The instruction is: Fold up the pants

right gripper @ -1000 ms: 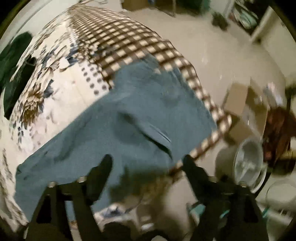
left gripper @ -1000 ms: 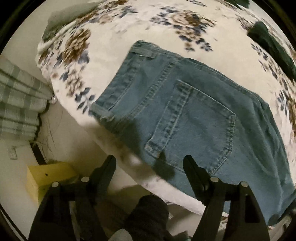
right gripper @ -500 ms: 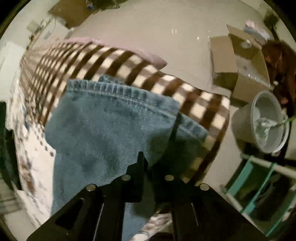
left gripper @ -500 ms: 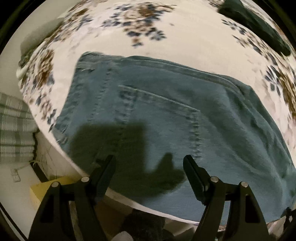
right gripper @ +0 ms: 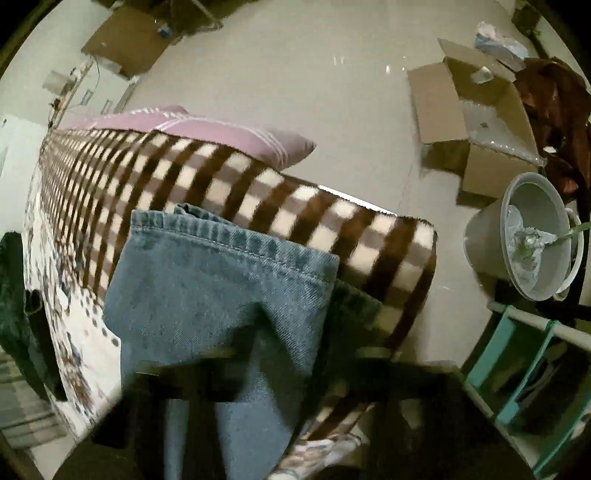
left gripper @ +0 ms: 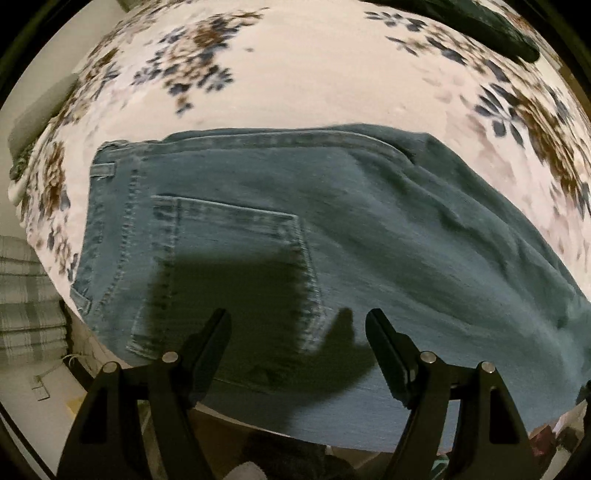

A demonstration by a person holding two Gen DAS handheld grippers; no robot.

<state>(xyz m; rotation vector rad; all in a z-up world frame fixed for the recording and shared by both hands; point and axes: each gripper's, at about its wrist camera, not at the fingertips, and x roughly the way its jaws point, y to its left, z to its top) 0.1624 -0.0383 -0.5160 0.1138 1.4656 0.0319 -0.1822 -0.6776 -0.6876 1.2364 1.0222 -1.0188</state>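
Blue denim pants (left gripper: 280,236) lie on a floral bedsheet (left gripper: 295,81), waistband at the left, back pocket facing up, legs running right. My left gripper (left gripper: 297,332) is open and empty, hovering just above the seat near the bed's front edge. In the right wrist view the hem end of the pant legs (right gripper: 221,280) lies over a brown checked blanket (right gripper: 258,192). My right gripper (right gripper: 291,354) is blurred; its jaws stand apart with the denim leg between them, and whether they pinch it is unclear.
A dark green garment (left gripper: 491,26) lies at the bed's far right. A pink pillow (right gripper: 221,129) sits beyond the blanket. On the floor are open cardboard boxes (right gripper: 476,110), a grey bucket (right gripper: 532,240) and a teal rack (right gripper: 524,362).
My left gripper has moved in over the pants' seat, staying open. My right gripper shut on the leg hem half a second ago; its jaws now look wider apart and blurred.
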